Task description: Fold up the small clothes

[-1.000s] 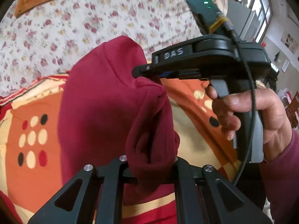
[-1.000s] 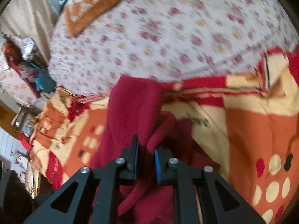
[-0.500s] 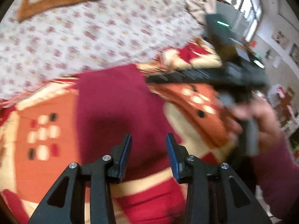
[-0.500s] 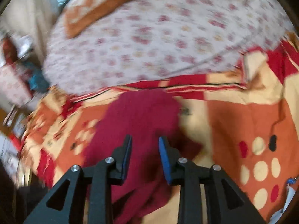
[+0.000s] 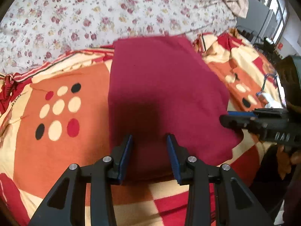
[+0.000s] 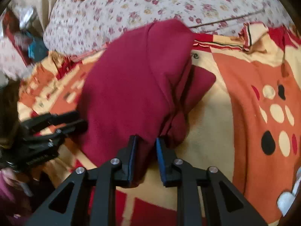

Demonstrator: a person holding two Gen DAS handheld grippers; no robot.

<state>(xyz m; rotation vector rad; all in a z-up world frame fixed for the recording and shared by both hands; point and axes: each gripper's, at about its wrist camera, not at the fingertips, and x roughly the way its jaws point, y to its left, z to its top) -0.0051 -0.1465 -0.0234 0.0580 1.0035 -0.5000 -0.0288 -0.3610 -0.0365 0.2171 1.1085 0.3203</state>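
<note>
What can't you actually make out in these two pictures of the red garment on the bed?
- Garment near edge, left wrist view: hidden behind the left gripper.
- Right gripper, right wrist view: jaws closing over the garment's corner; contact unclear.
- What kind of garment: folded, no telling features.
- Clutter at the right wrist view's left edge: blurred.

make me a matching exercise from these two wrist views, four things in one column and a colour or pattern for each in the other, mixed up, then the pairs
Column one
1. folded fleece garment
2. patterned blanket under the garment
3. bed sheet behind the blanket
4. pads on the left hand-held gripper

Column two
A. pale with small red flowers
B. blue
C. plain dark red
D. orange, cream and red with dots

Pairs: 1-C, 2-D, 3-A, 4-B
</note>
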